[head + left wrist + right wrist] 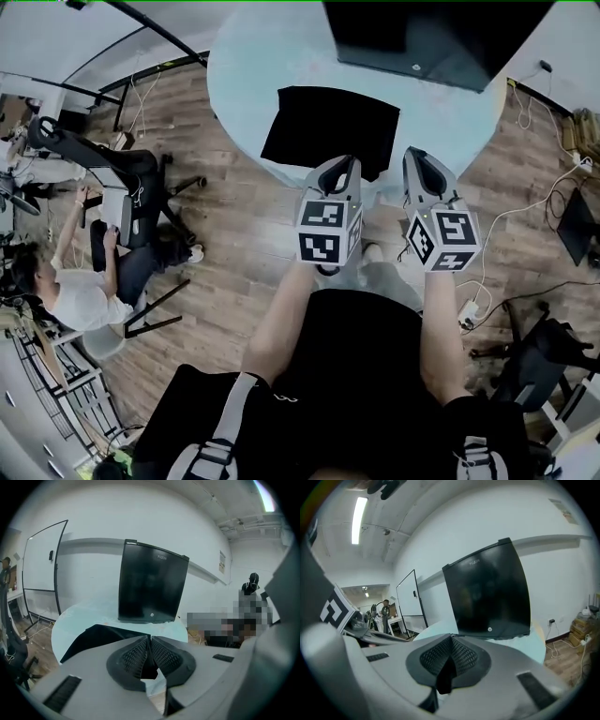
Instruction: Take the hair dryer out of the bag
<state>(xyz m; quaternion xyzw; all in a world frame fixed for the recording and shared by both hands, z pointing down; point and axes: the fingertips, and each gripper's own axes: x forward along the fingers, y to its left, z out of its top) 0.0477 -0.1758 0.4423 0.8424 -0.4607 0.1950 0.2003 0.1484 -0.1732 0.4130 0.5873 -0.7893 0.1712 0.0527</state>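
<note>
A person stands at a round pale table (244, 66), seen from above, with a gripper in each hand. A black bag (330, 127) lies flat on the near half of the table. It is roughly rectangular, and in the head view its long axis runs left to right across the table, slightly tilted, with one long edge facing the person. No view shows which end is the mouth, and the hair dryer itself cannot be made out.

The left gripper (345, 163) points away from the person. Its tips are at the bag's near edge, close to the bag's right-hand corner. In the left gripper view the bag (93, 637) spreads ahead of the jaws and to their left. The left gripper (150, 638) has its ribbed pads only a thin slit apart, and nothing sits between them.

The right gripper (418, 154) is level with the left one, just to its right, over the table's near rim and beside the bag rather than over it. In its own view the right gripper (451, 639) has its pads pressed together and holds nothing.

A tall black box (422, 37) stands upright on the far side of the table, beyond the bag.
</note>
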